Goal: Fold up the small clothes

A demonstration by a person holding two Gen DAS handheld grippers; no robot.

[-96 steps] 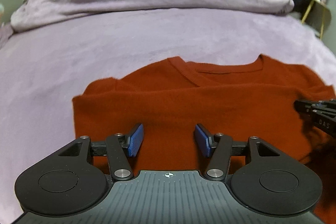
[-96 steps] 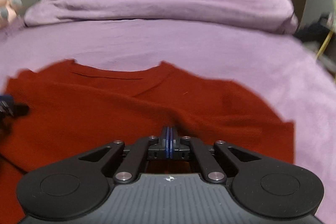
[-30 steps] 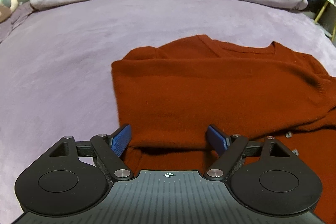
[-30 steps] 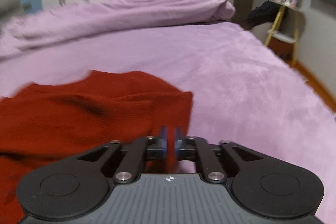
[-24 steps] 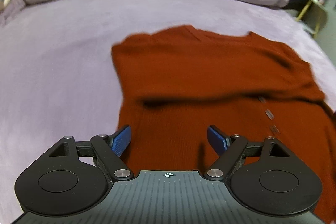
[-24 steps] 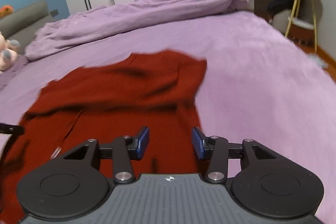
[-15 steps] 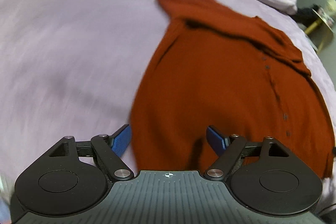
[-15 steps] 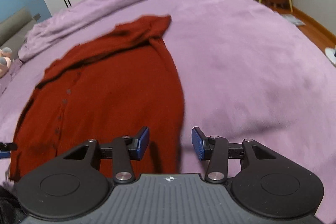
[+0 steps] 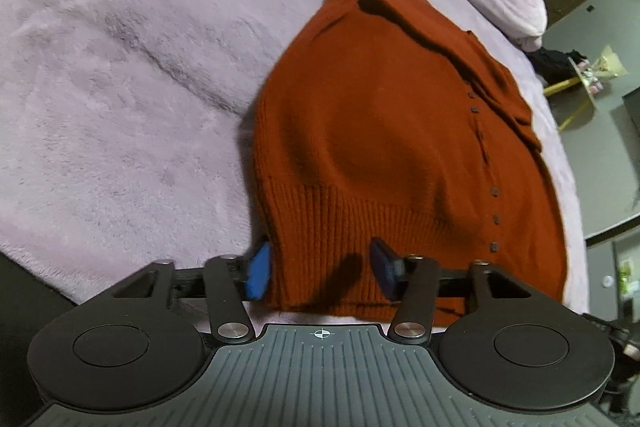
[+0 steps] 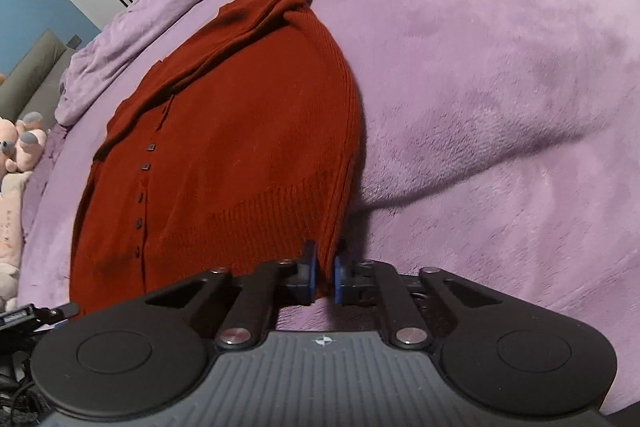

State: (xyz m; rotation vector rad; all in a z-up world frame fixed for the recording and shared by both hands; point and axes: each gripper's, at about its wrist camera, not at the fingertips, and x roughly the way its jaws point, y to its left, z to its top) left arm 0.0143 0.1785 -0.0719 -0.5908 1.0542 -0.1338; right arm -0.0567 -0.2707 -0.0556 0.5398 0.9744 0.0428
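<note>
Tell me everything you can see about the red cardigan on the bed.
The cardigan is a rust-red knit with a ribbed hem and a row of small dark buttons down its front. It lies on the purple bedcover, upper part already folded over, hem toward the cameras. The left gripper straddles one hem corner, its jaws having just been closing but still apart. The right gripper is shut on the other corner, fabric pinched between its blue pads.
</note>
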